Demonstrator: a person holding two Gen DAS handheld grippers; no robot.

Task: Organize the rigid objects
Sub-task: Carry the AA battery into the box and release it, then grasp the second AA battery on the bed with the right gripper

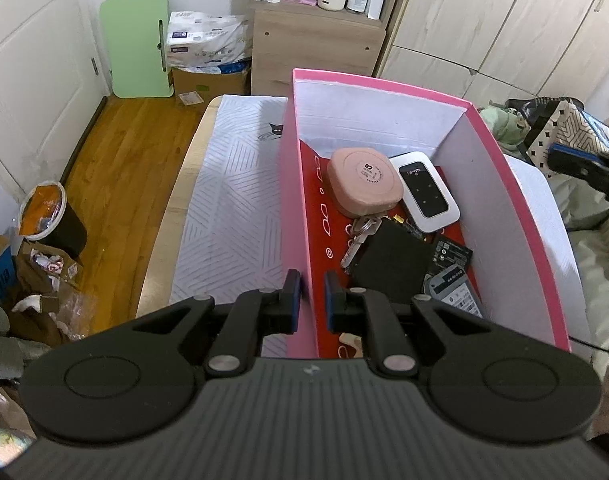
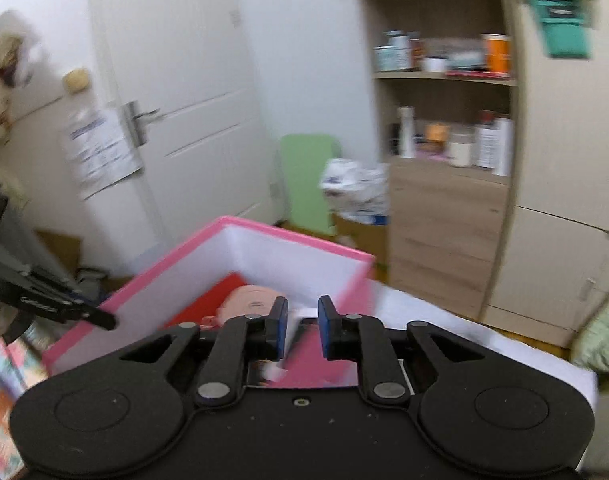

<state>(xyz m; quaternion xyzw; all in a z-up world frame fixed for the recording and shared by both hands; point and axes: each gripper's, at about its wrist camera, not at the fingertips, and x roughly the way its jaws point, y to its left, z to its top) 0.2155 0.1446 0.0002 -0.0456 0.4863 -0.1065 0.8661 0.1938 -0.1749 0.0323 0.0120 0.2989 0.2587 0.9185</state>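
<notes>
Straddling the near-left wall of the pink box (image 1: 300, 184) — left claw (image 1: 312, 300) narrow, its long axis running far; right claw (image 2: 302, 326) narrow, empty.

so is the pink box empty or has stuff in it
Not empty: the pink box holds a pink case, a white device, keys and dark flat items.

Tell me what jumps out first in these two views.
The pink box dominates, standing on the patterned white mat. Inside it, on a red lining, lie a rounded pink case, a white device with a black face, keys and dark flat items. The left hand-held gripper straddles the box's near left wall.
</notes>
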